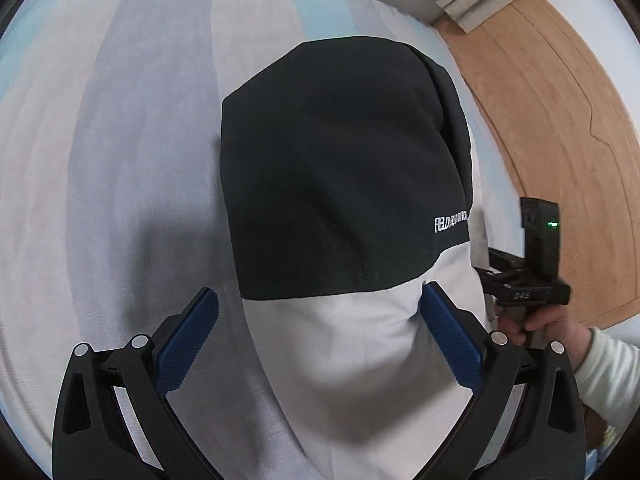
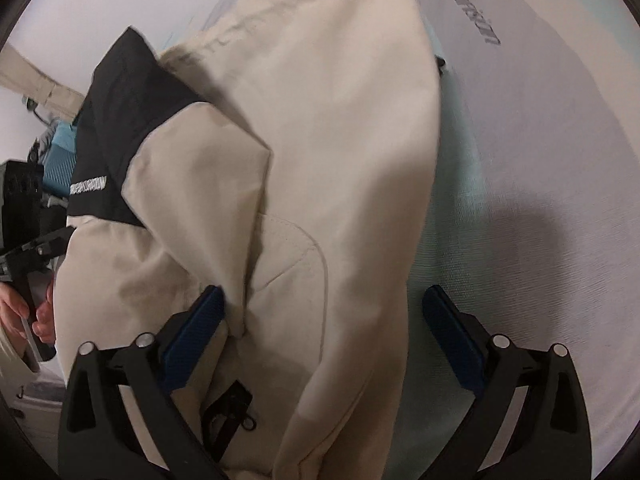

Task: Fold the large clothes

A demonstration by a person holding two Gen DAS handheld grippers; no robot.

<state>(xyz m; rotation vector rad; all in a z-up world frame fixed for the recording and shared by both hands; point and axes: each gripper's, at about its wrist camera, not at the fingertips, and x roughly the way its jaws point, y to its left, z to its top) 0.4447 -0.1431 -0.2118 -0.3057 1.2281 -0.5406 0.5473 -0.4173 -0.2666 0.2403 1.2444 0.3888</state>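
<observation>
Pale striped bedding (image 1: 120, 160) under everything, wood floor (image 1: 560, 140) off to the far right. Left claw (image 1: 320, 344) is spread wide with the cream part of the jacket (image 1: 340, 360) lying between its pads, the black panel (image 1: 340, 160) just beyond; right claw (image 2: 324, 340) is wide too, straddling the jacket's near pocket area, gripping nothing. Looks like mid-fold with the bundle already narrowed, so next I'd guess both claws pinch the near edge and carry it toward the far end.

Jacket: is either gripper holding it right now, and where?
Neither. The left gripper and right gripper both stand open over the jacket, gripping nothing.
</observation>
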